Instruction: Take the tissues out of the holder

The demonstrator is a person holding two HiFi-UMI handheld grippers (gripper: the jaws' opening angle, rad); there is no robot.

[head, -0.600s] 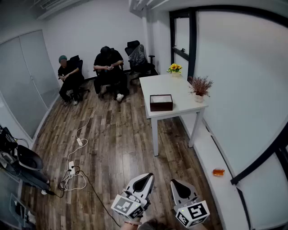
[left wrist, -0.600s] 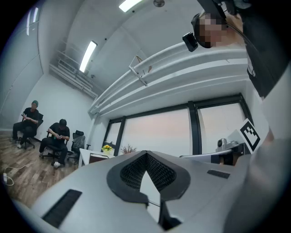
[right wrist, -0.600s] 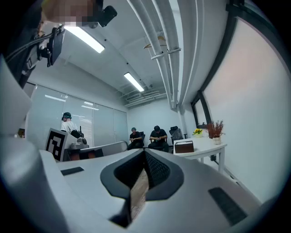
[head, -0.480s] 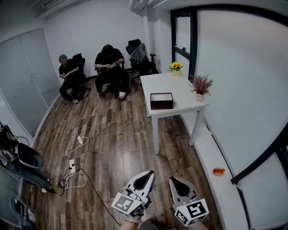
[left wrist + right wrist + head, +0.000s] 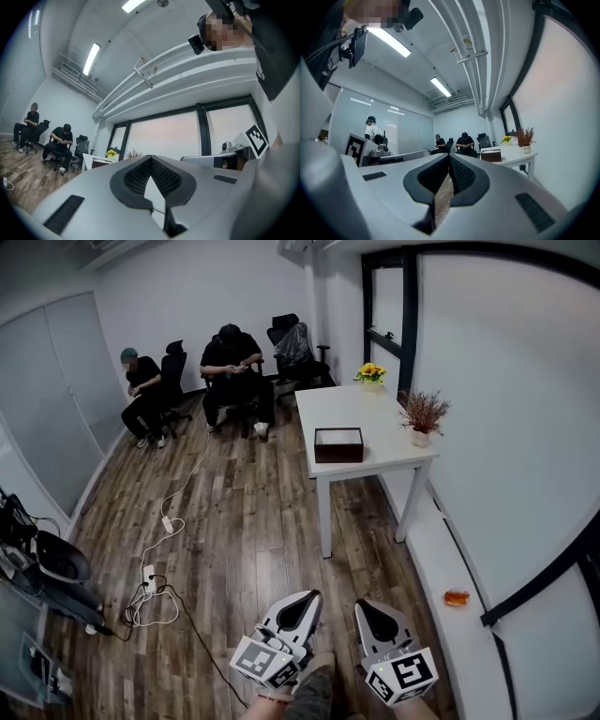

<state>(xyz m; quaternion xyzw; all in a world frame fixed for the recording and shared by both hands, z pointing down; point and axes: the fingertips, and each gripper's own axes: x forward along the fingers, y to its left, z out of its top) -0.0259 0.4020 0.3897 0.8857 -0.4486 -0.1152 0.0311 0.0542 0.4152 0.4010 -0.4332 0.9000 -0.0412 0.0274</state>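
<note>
A dark brown, box-shaped tissue holder (image 5: 338, 444) is sitting on the white table (image 5: 384, 451), close to the edge nearest the open floor and about midway along the tabletop. Its open top is facing up, and its long axis is running across the table's width, left to right in the head view. What is lying inside it is too small to make out. A bunch of yellow flowers (image 5: 370, 373) is standing at the table's far end beside the window. A white pot (image 5: 421, 438) is holding dried reddish sprigs (image 5: 424, 412) at the edge nearer the wall, well apart from the holder. Both tools are hovering over the wooden floor (image 5: 234, 540), far short of the table and pointing towards it. The left gripper (image 5: 312, 598) is keeping its jaws together at the tips with nothing between them. The right gripper (image 5: 364, 608) is doing the same, its jaws pressed closed and empty. Two people (image 5: 232, 371) are sitting on office chairs by the far wall.
</note>
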